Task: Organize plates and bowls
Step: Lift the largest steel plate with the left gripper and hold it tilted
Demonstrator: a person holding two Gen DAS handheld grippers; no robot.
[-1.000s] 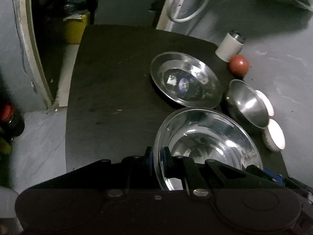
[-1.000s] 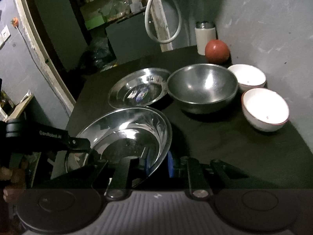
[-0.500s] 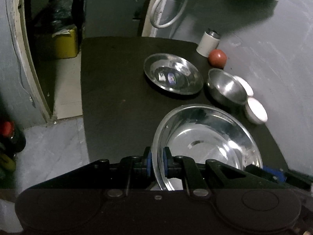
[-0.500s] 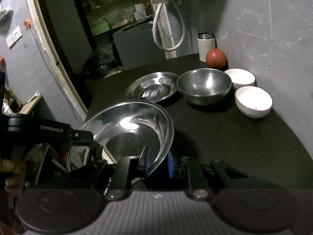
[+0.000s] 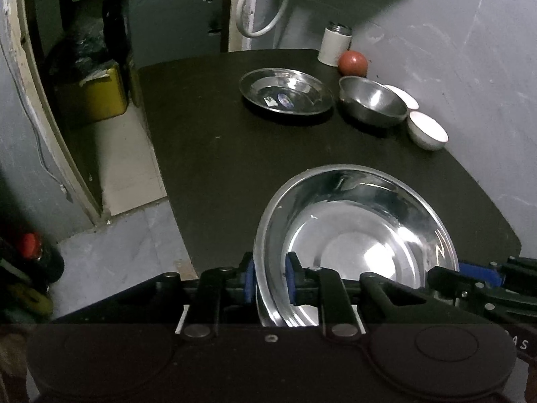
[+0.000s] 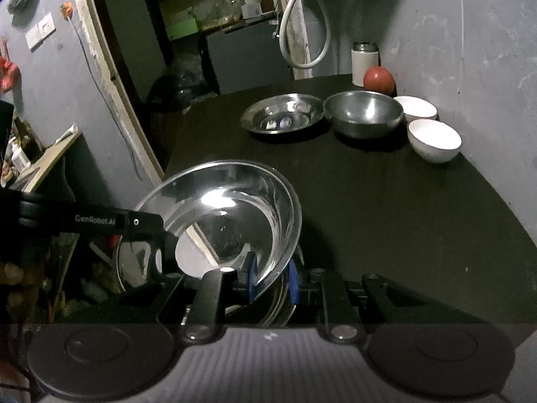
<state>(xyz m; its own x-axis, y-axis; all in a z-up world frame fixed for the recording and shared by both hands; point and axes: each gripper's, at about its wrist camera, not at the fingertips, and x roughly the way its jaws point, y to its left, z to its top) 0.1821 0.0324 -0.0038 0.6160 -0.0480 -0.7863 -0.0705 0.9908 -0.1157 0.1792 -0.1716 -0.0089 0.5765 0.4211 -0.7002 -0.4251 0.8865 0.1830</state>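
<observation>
The big plate point(image 5: 355, 245) I've got clamped is polished steel, pretty much mirror-shiny. The smaller plate point(image 5: 287, 91) further back looks like the same glossy metal; the steel bowl point(image 5: 372, 100) beside it has a duller, brushed sheen. Both white bowls point(image 5: 428, 130) look like glazed ceramic. The tabletop point(image 5: 218, 154) is dark, matt. My gripper pads point(image 5: 249, 280) look like blue rubbery plastic.

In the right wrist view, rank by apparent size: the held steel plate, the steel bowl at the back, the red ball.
1. held steel plate, though it sits closest to the camera, which inflates it
2. steel bowl
3. red ball, smallest and also farthest back
</observation>
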